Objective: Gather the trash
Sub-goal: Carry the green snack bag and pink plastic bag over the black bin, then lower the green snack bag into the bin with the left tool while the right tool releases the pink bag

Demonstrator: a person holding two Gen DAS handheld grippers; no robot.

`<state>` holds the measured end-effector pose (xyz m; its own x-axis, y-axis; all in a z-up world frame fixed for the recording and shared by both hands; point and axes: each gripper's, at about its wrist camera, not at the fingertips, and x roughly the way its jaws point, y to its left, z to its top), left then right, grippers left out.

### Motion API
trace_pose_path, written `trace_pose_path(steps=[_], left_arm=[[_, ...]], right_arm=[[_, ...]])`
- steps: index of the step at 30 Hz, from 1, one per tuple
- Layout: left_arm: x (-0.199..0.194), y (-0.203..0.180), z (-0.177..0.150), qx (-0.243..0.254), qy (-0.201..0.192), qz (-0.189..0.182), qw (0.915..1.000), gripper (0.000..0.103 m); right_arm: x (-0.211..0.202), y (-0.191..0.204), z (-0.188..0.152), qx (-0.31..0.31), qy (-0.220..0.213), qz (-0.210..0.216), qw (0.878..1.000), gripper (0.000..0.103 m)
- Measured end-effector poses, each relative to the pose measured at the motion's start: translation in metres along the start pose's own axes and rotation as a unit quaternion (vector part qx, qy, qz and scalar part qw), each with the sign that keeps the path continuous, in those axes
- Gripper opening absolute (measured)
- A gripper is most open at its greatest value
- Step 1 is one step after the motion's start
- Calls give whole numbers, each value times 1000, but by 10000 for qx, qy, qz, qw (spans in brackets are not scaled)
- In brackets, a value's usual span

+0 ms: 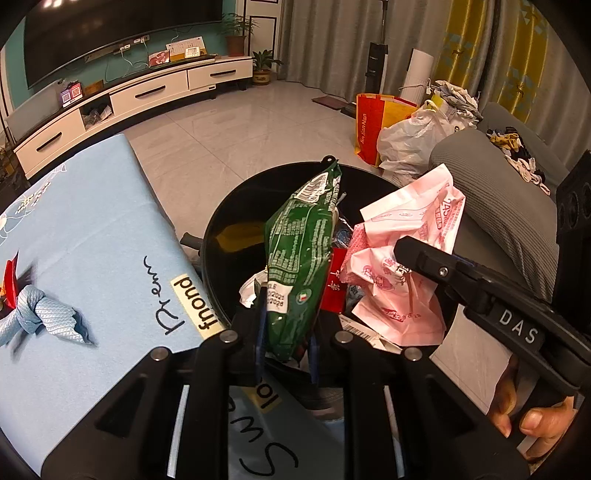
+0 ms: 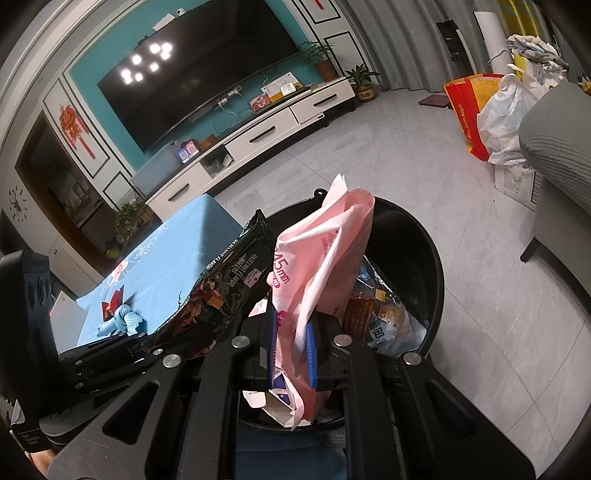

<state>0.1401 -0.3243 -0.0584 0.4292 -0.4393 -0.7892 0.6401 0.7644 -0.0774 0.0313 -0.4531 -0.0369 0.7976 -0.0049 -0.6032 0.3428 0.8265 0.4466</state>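
Green wrapper [image 1: 299, 254] pinched by left tongs [image 1: 286, 325]; right tongs [image 2: 291, 347] pinch pink bag [image 2: 317, 266].

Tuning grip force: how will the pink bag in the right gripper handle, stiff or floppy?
Likely floppy: the pink bag is crumpled and folds over the right gripper. Probably light, thin film. It may slip or snag rather than drop cleanly into the black bin.

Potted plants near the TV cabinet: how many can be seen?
2 by the cabinet's right end. One plant stands on the cabinet, one on the floor beside it. Foliage at the left end in the right wrist view may be more.
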Motion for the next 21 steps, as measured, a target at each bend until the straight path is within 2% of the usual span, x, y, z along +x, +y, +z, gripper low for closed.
trace_pose_path(steps=[7,21], left_arm=[[-1,2,1,0,-5,36,10000,24],[-2,3,1,4,6,67,10000,27]], right_arm=[[-1,3,0,-87,-6,-149,9999,15],[-1,5,3,-146,25,-274,9995,17]])
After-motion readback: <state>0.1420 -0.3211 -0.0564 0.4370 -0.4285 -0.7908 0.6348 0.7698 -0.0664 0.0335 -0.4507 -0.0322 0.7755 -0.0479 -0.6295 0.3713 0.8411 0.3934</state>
